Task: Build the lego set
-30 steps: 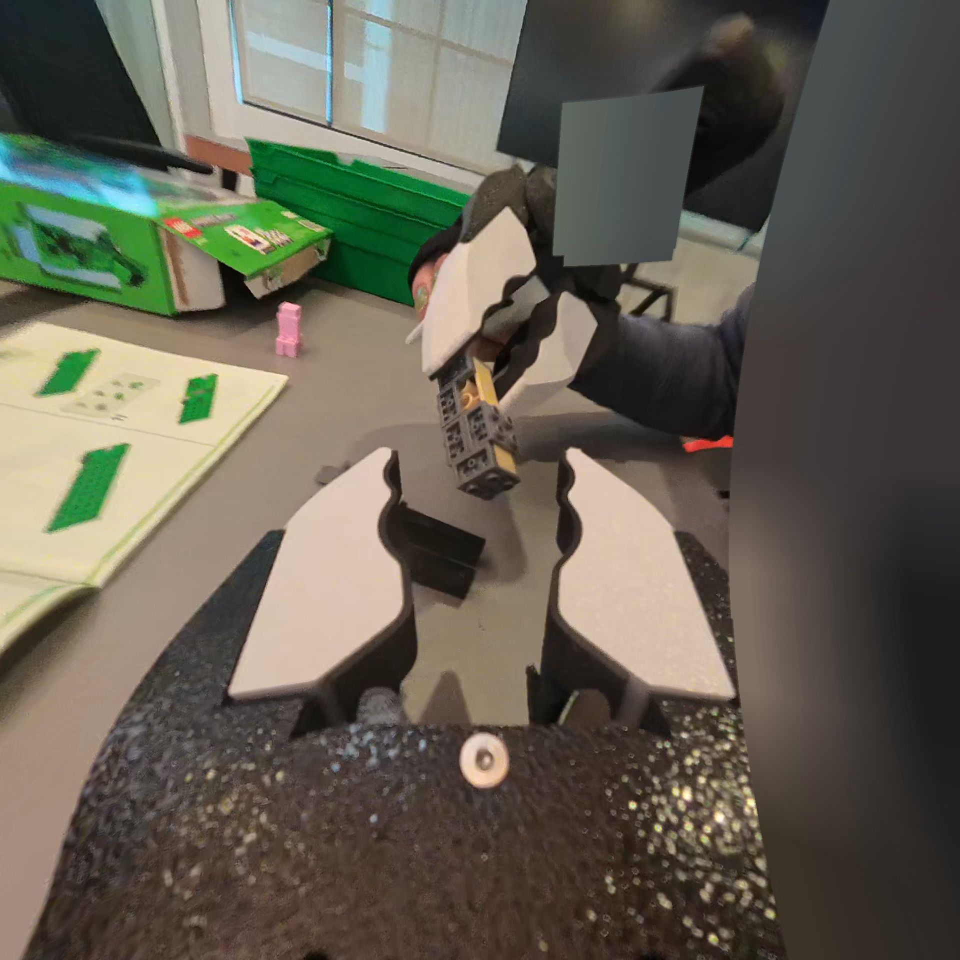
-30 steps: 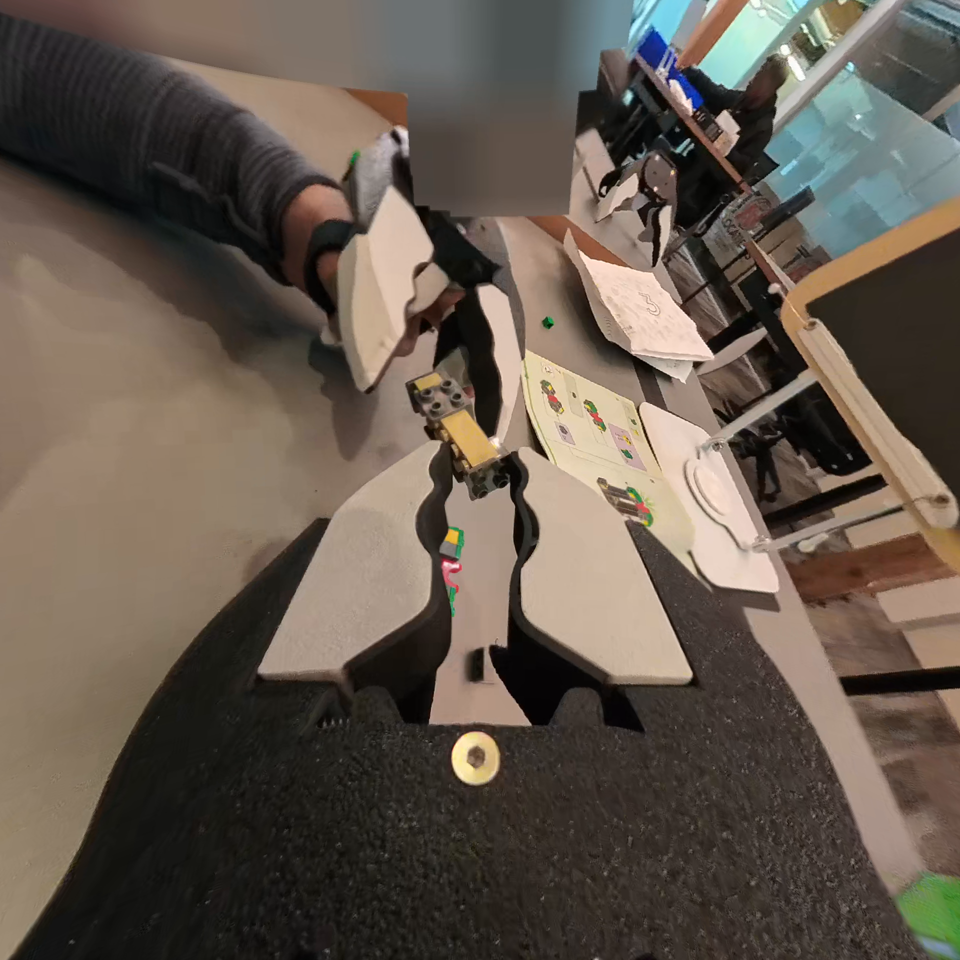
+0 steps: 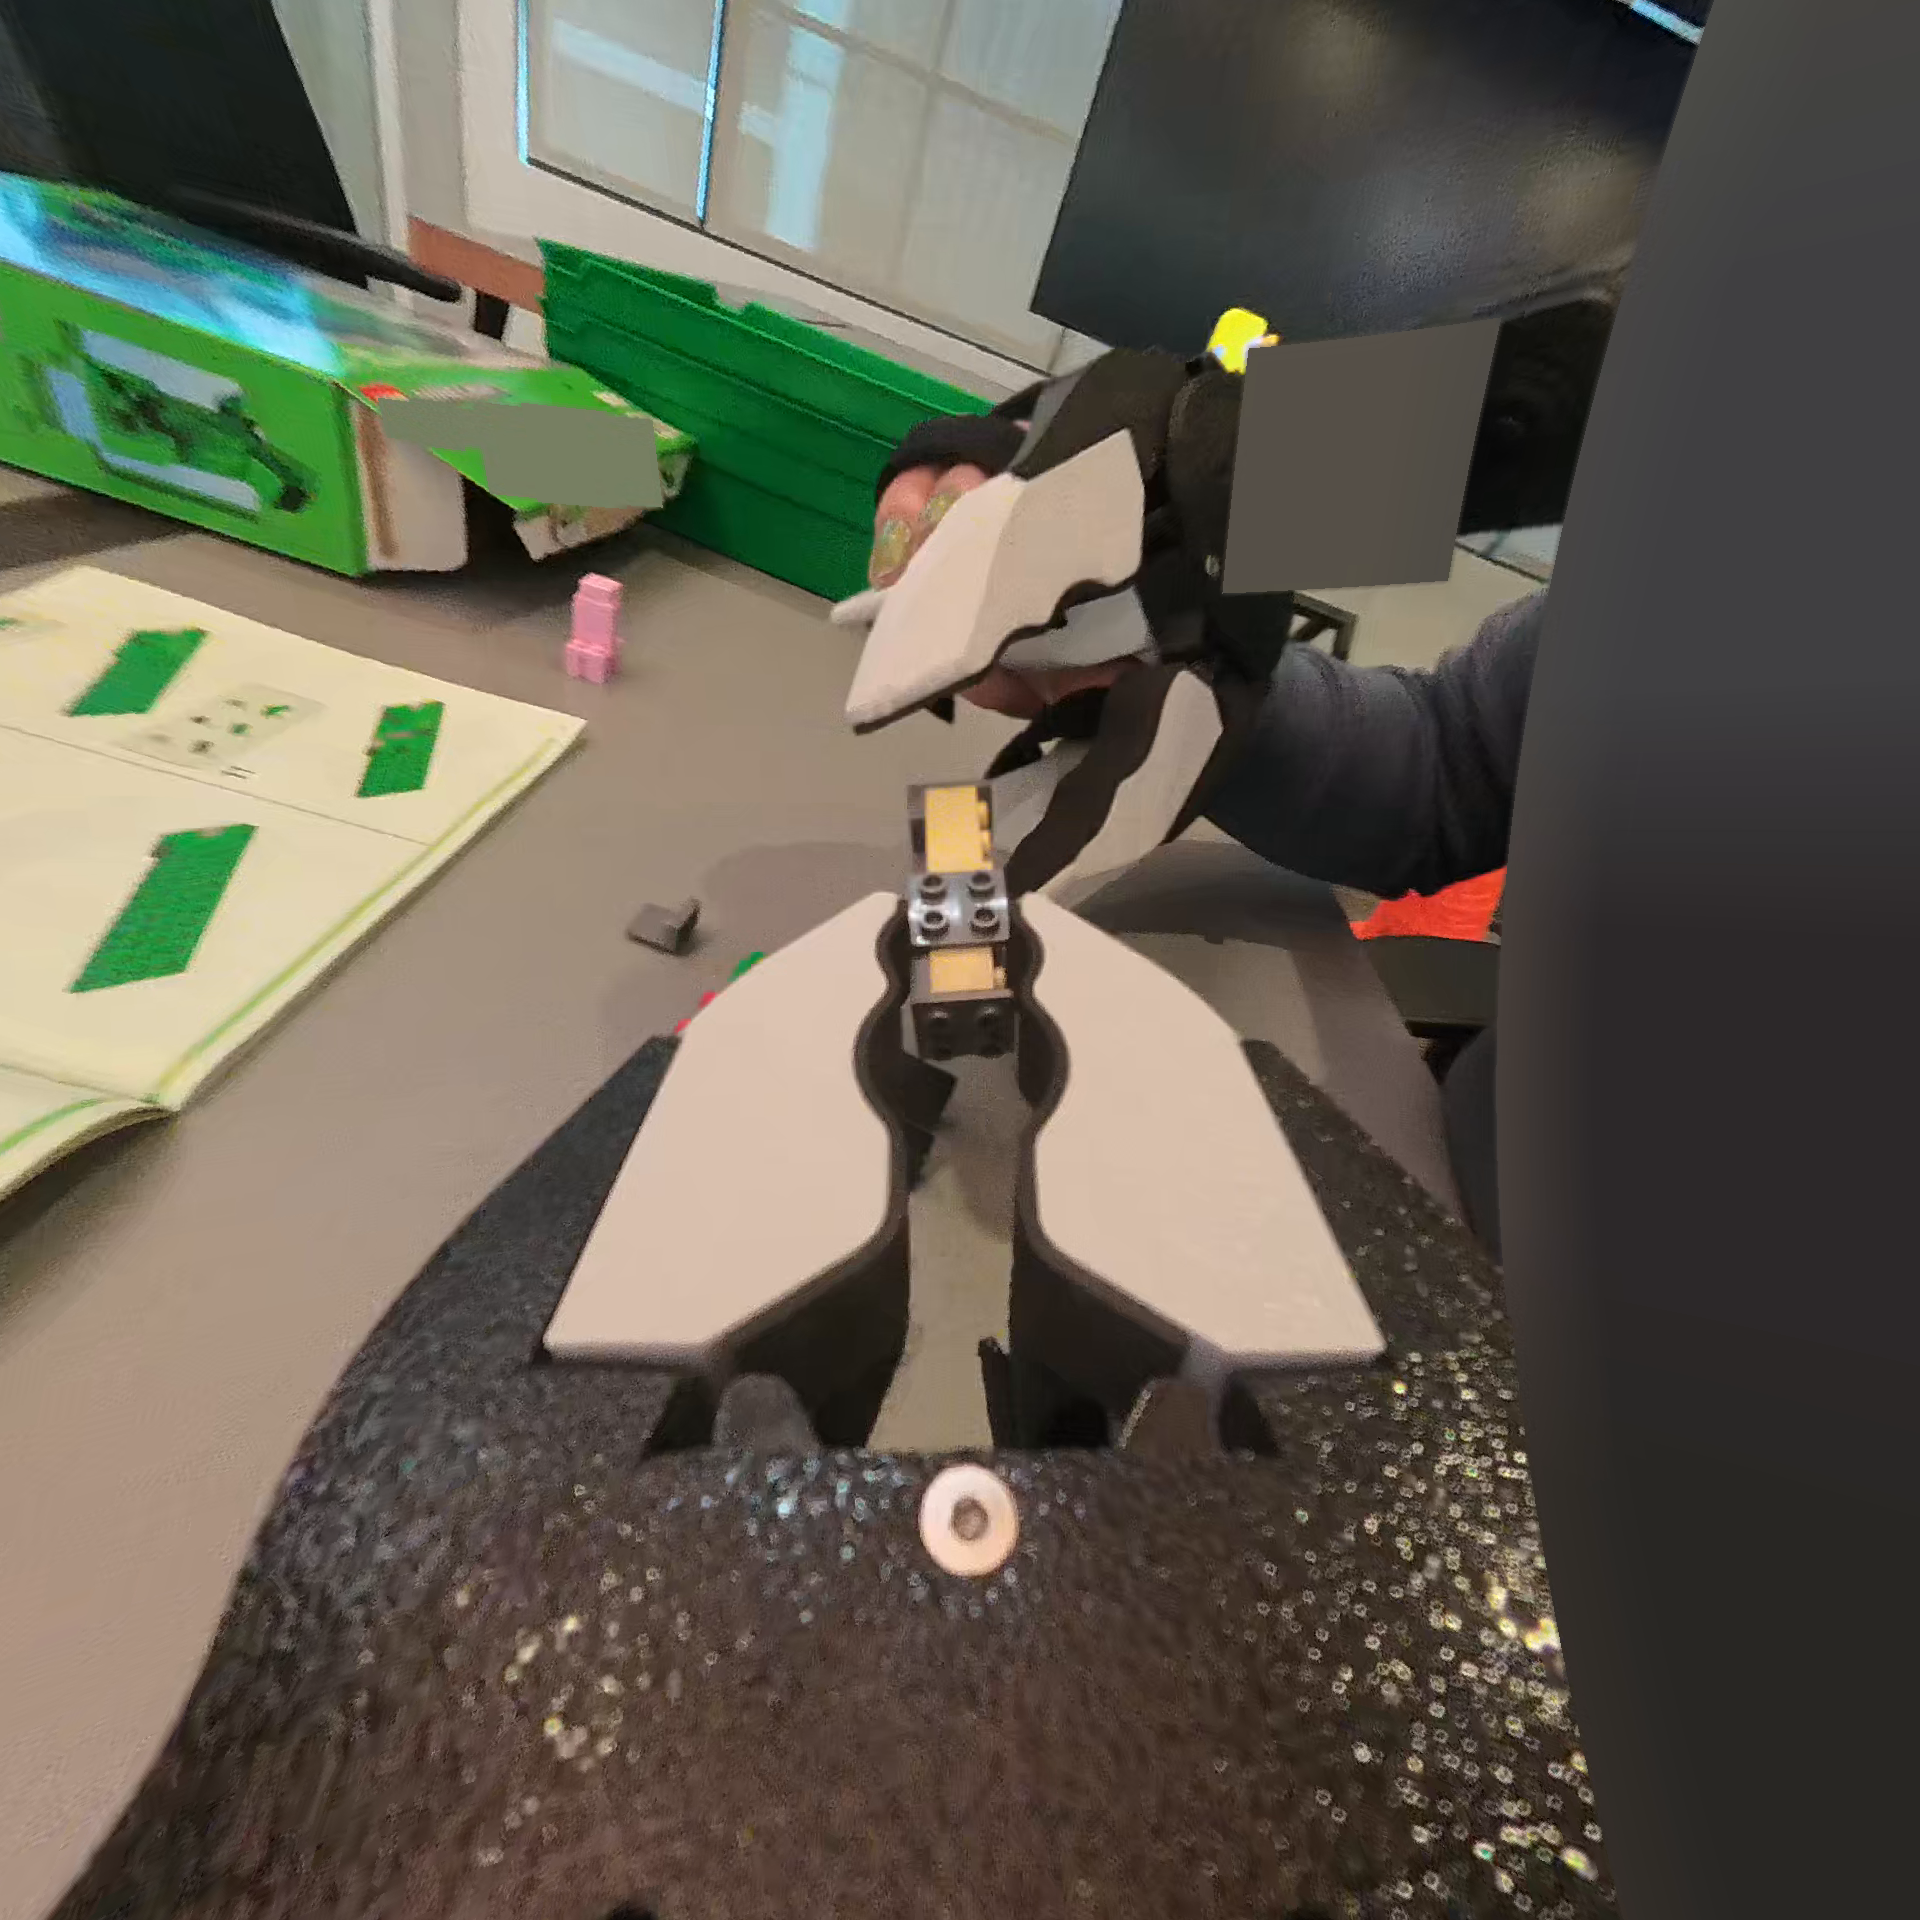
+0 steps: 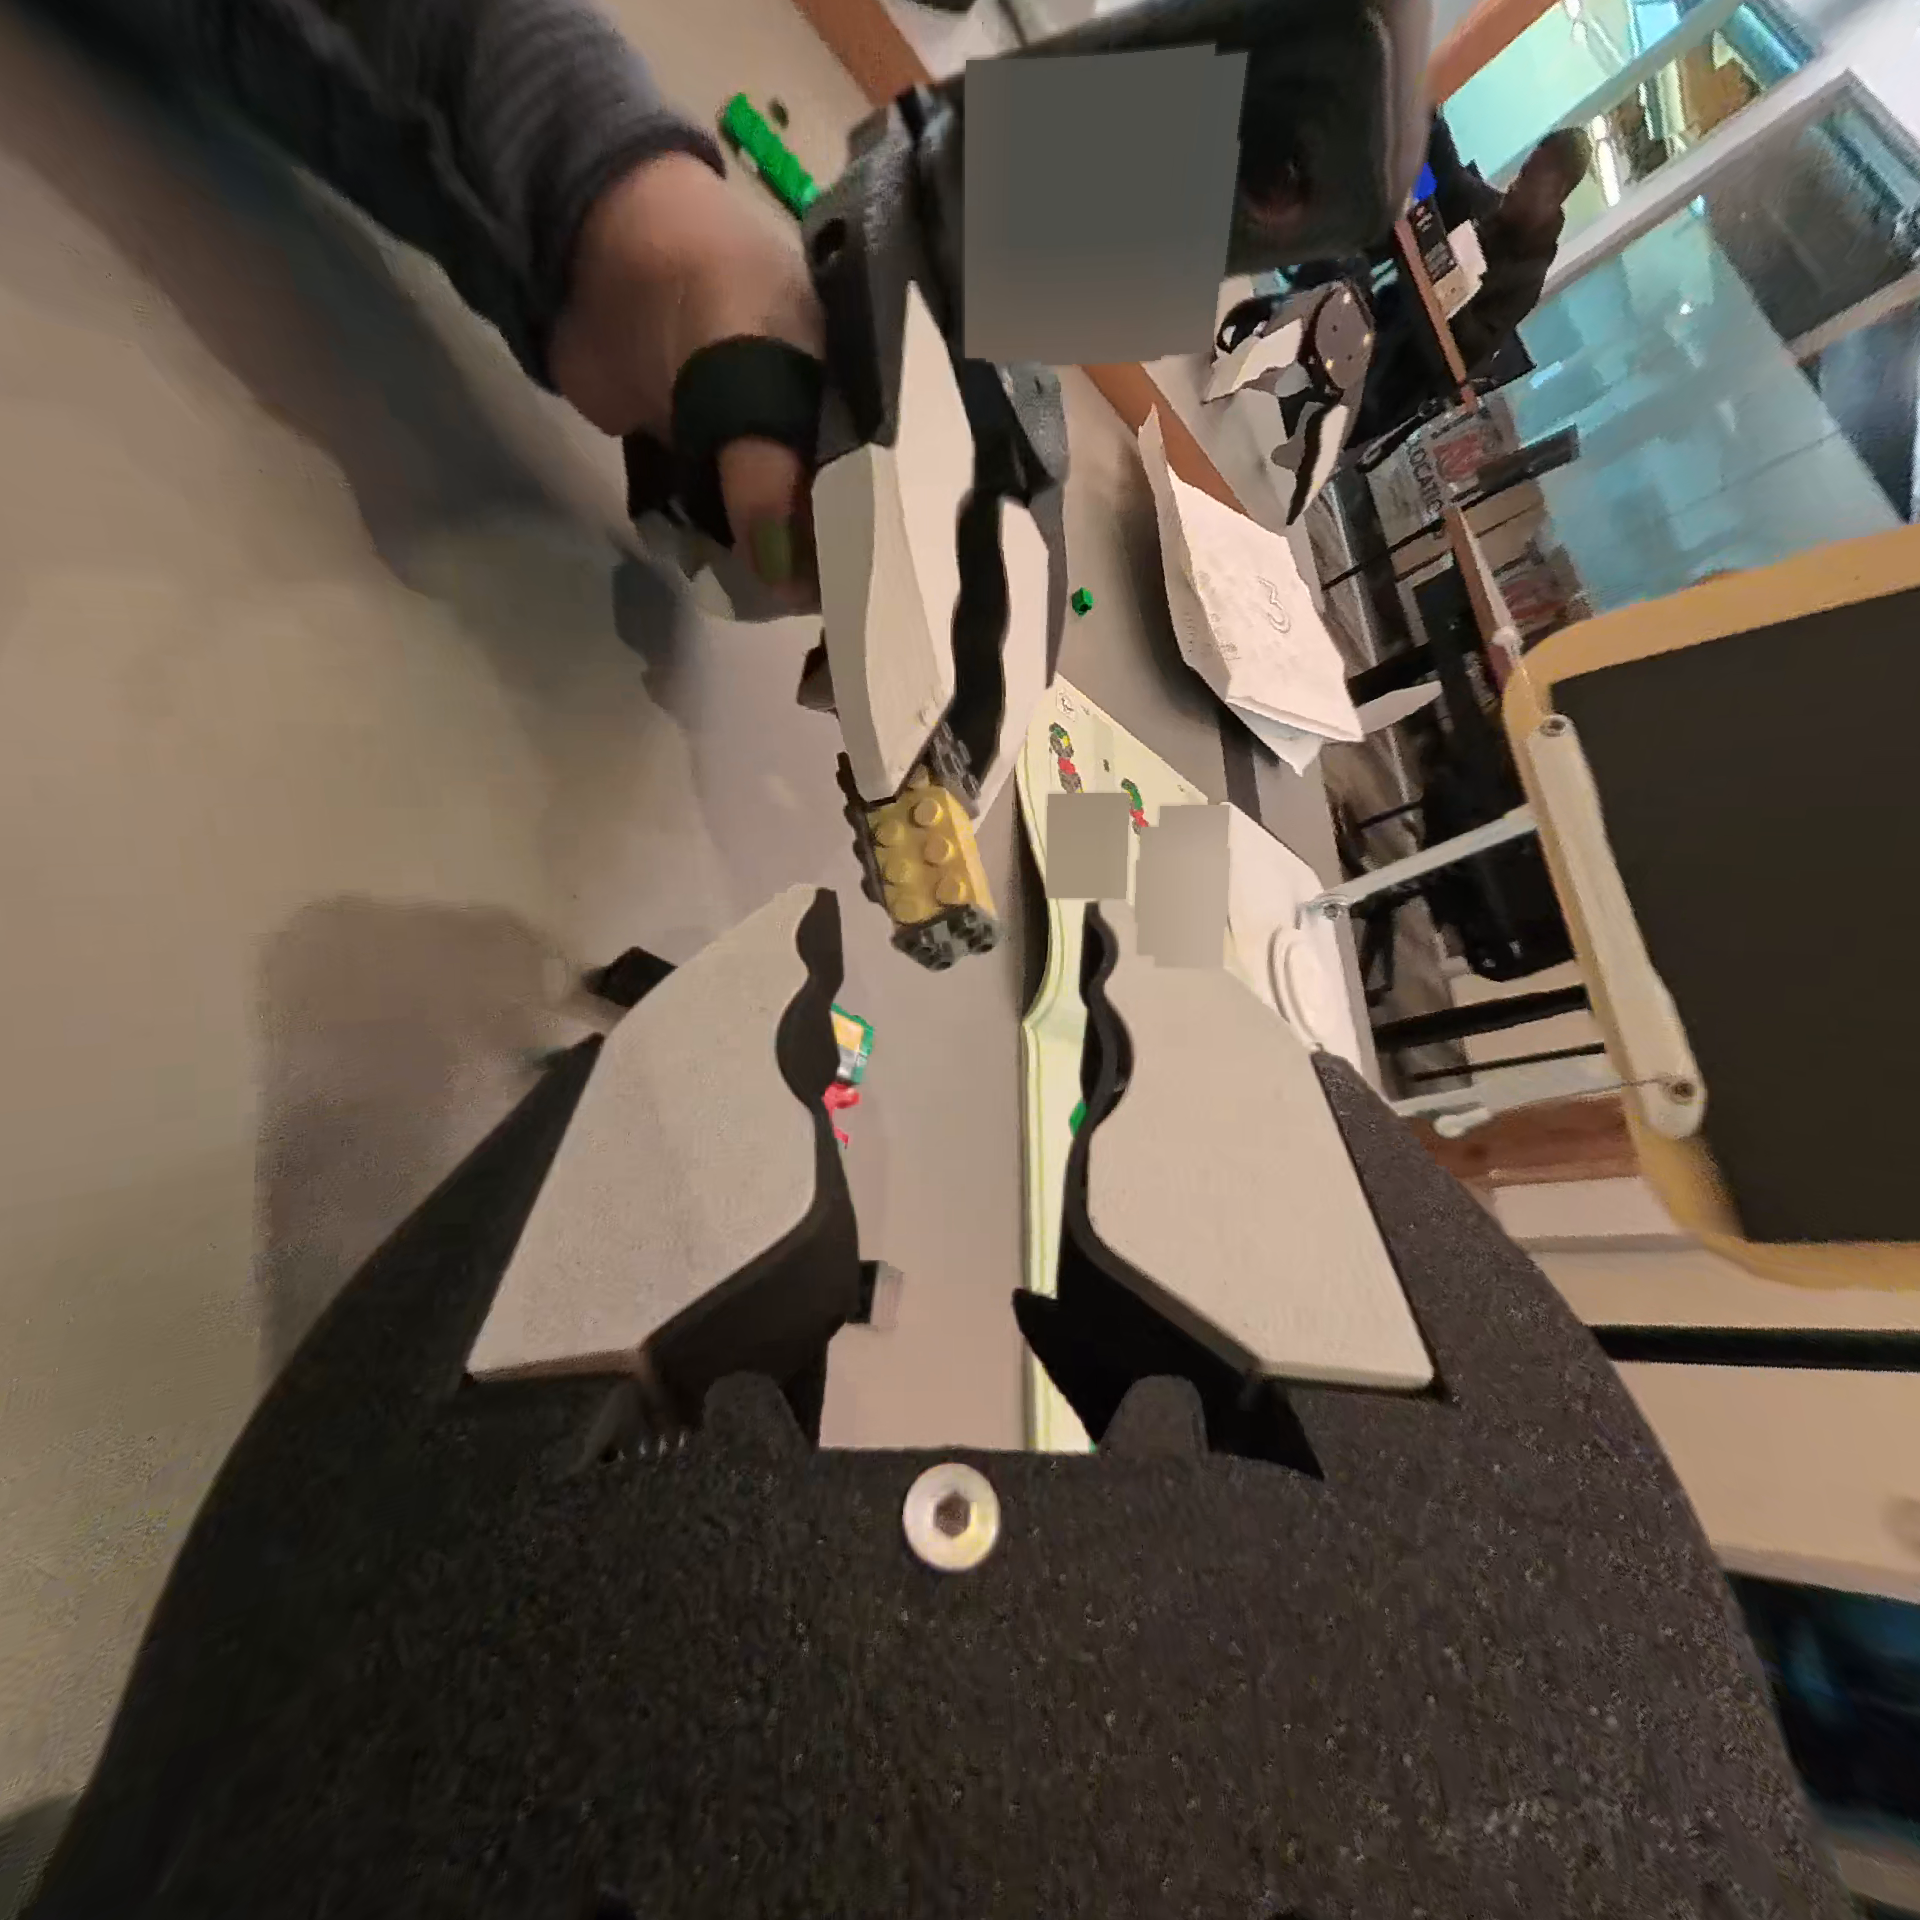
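A small assembly of dark grey and tan bricks is clamped between the fingertips of my left gripper, above the grey table. In the right wrist view the same assembly hangs from the left gripper. My right gripper is open and empty just below and in front of it, not touching. In the left wrist view, the right gripper's fingers are spread apart behind the assembly.
An open instruction booklet, a green box, a green crate and a pink figure lie to the left. A small dark piece and small green and red pieces sit on the table. A paper bag lies farther off.
The brick assembly has passed from my right gripper to my left. The left gripper has shut on it, and the right gripper has opened and drawn back.
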Available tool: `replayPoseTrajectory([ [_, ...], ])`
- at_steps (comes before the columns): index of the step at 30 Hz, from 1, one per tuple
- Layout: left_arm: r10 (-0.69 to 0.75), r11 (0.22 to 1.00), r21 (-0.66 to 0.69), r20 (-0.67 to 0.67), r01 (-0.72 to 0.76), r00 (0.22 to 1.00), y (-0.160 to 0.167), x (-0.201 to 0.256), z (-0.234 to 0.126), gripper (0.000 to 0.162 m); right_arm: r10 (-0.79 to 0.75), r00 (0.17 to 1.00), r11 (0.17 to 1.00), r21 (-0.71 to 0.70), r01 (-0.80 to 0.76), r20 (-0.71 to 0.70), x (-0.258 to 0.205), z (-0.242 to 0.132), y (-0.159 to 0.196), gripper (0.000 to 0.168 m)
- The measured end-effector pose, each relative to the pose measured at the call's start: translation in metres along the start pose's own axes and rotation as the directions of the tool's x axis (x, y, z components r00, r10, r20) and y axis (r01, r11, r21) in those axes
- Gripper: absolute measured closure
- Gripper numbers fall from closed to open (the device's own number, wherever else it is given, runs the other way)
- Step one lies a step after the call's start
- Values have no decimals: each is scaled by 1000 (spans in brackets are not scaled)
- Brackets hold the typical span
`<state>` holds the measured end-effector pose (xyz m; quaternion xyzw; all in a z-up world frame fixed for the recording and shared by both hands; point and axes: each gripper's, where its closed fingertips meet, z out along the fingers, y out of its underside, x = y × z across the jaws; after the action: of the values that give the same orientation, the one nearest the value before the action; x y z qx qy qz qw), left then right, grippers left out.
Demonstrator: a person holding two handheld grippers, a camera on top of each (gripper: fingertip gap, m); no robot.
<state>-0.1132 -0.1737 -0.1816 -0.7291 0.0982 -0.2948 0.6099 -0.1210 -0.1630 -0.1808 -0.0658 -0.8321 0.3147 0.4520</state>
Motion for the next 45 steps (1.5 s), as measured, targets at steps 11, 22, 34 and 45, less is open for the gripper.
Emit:
replayPoseTrajectory([
  [11,-205,978,1,-124,207,971,4,5,3,145,-168,986,985,-29,168,4,-13,5,-4,142],
  [22,302,951,-100,100,-293,948,6,-3,0,114,263,951,962,30,-271,165,-13,2,-1,148],
  [34,451,888,-152,106,-434,886,10,3,5,136,377,876,912,44,-407,300,-24,2,-6,148],
  [45,571,821,-149,225,-551,790,-7,-3,-6,110,695,638,690,-57,-721,332,-13,6,7,148],
])
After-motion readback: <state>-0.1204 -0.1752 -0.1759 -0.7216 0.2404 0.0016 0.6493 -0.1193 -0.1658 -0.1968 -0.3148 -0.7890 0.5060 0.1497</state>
